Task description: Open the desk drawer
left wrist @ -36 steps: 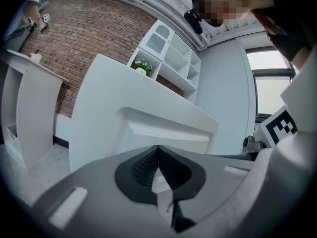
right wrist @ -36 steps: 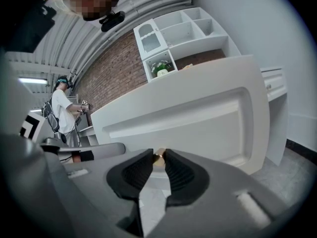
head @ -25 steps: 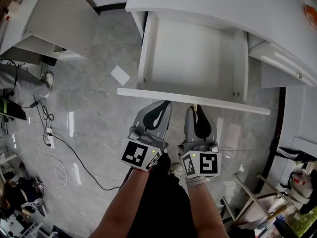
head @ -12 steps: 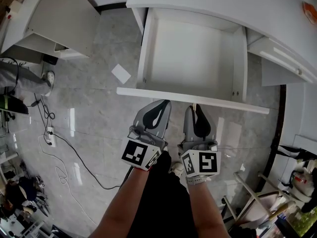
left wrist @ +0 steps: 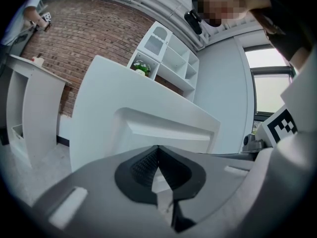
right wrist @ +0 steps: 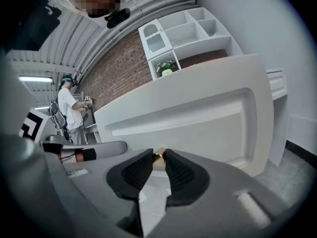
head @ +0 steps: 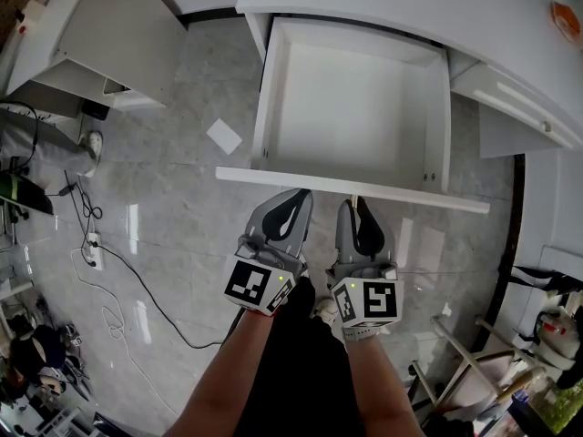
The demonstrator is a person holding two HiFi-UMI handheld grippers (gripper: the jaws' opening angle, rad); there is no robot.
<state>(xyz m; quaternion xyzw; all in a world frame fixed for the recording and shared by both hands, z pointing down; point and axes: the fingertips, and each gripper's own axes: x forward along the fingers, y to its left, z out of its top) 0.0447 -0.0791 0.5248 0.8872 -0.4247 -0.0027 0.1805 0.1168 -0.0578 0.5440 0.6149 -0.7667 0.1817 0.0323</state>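
White drawer (head: 410,198) standing pulled out from under the counter (head: 410,7), interior showing only its white bottom. Small brass knob (right wrist: 158,156) on its front pinched by the right gripper (head: 358,201); left gripper (head: 302,193) just beside, jaws closed together.

We've got two matching units; left gripper (head: 299,193) and right gripper (head: 357,199) both have smooth grey moulded shells; teardrop cut-outs lined with black ribbed pads (left wrist: 141,166); a white cube (head: 258,286) at the back of each, black square markers, a tiny green light (head: 283,279) on top; forearms bare; black clothes (head: 301,376) below.
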